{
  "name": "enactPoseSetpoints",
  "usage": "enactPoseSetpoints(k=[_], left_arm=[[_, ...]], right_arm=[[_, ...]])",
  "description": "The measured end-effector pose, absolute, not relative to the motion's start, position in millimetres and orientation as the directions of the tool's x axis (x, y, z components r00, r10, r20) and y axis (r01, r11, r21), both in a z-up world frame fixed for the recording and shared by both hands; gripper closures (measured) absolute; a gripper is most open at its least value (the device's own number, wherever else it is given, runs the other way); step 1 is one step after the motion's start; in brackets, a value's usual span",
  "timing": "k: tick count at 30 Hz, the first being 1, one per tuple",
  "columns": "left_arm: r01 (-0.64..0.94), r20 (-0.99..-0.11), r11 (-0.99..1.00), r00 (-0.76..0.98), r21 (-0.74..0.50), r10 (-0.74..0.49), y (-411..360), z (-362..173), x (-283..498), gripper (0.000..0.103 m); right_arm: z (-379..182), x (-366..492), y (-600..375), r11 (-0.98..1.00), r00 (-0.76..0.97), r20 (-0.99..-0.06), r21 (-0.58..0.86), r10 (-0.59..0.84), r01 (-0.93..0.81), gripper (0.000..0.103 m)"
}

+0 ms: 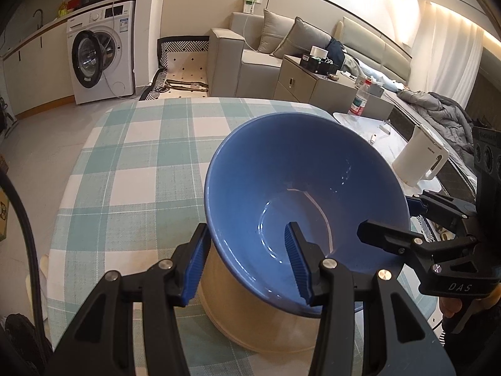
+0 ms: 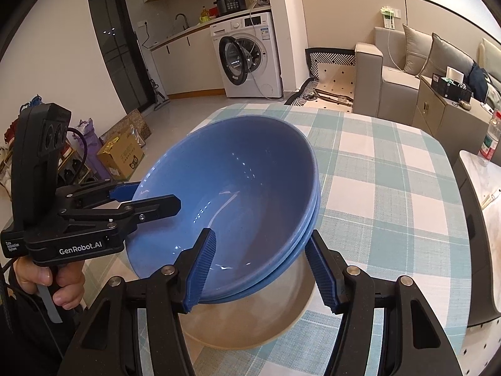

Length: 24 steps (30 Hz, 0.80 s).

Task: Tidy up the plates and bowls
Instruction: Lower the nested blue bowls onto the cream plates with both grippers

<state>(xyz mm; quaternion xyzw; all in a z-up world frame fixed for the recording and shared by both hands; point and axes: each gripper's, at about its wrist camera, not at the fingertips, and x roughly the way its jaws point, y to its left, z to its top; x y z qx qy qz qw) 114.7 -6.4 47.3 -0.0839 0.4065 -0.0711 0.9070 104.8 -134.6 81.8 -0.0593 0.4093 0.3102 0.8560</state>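
Glossy blue bowls (image 2: 238,188), round and nested, over woven checked tablecloth (image 2: 391,188).

The blue bowl (image 1: 300,194) hides most of the beige plate (image 1: 250,322) beneath it. From the right wrist view, a 2nd blue rim (image 2: 310,228) shows under the top bowl, its body hidden. The left gripper (image 1: 247,266) and right gripper (image 2: 260,269) bodies are cut off by the bottom edges. Whether their pads press the rim is unclear.

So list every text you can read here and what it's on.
"GenRobot.AI": side of the left gripper.
"DAS": body of the right gripper.
Washer panel, cooker, kettle, bottle label, cardboard box print: too small or blurred to read.
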Motion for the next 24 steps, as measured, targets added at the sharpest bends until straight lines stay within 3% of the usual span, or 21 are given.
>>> enactPoseSetpoints(k=[24], left_arm=[[0.037,-0.751,0.981,0.639,-0.190,-0.169,-2.1,32.3,122.9,0.055]], right_arm=[[68.2,108.3,-127.7,0.788,0.456,-0.746,0.148,0.486,-0.598,0.042]])
